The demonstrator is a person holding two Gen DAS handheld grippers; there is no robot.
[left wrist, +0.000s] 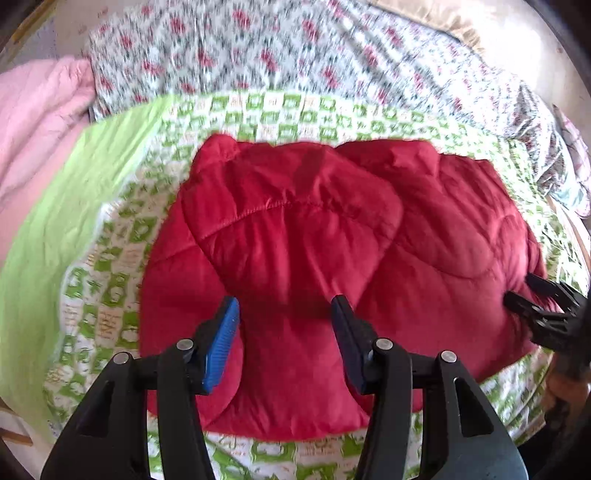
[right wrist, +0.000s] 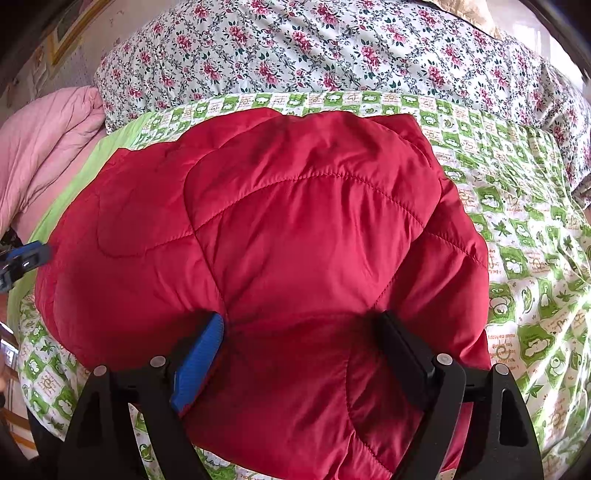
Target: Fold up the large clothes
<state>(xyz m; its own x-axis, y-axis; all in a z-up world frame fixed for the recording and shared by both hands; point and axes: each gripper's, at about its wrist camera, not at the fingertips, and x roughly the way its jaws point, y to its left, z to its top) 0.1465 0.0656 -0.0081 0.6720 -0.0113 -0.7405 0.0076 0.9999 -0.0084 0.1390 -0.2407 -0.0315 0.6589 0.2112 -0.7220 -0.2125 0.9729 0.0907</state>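
Observation:
A red quilted jacket [left wrist: 314, 240] lies folded in a puffy bundle on a green-and-white patterned sheet [left wrist: 110, 295]. My left gripper [left wrist: 284, 306] is open, its fingers set wide just above the jacket's near left part. My right gripper [right wrist: 303, 321] is open too, fingers spread over the jacket [right wrist: 295, 221] at its near right part; whether its pads touch the cloth I cannot tell. The right gripper also shows at the right edge of the left wrist view [left wrist: 535, 295], and the left gripper's tip shows at the left edge of the right wrist view [right wrist: 26, 254].
A floral quilt [right wrist: 332, 48] lies behind the jacket across the bed. A pink blanket [right wrist: 48, 140] is bunched at the left. A plain light green strip [left wrist: 55, 221] borders the sheet on the left. A framed picture [right wrist: 70, 33] hangs on the wall, far left.

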